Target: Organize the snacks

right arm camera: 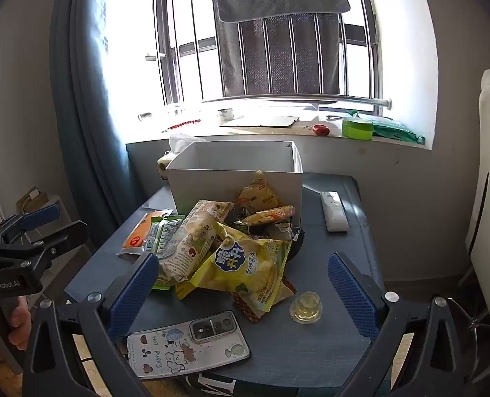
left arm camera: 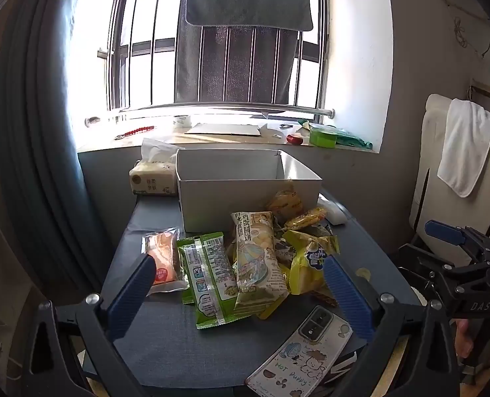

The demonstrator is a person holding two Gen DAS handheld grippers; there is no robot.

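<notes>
Many packets: your snack pile (right arm camera: 231,244) is light, crinkly, slippery; pinch sealed edges.
Fingers: both grippers, left gripper (left arm camera: 241,292) and right gripper (right arm camera: 243,294), wide, empty.

"HOT PUPPY" on phone case (right arm camera: 188,344)

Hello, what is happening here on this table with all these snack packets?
A person holds a gripper in each hand, and both the left gripper and the right gripper hover with jaws open over a heap of snack packets on the blue table. Nothing is held yet. The white box behind the heap looks empty as far as can be seen. A small jelly cup sits apart from the heap, and a phone lies near the front edge.
</notes>
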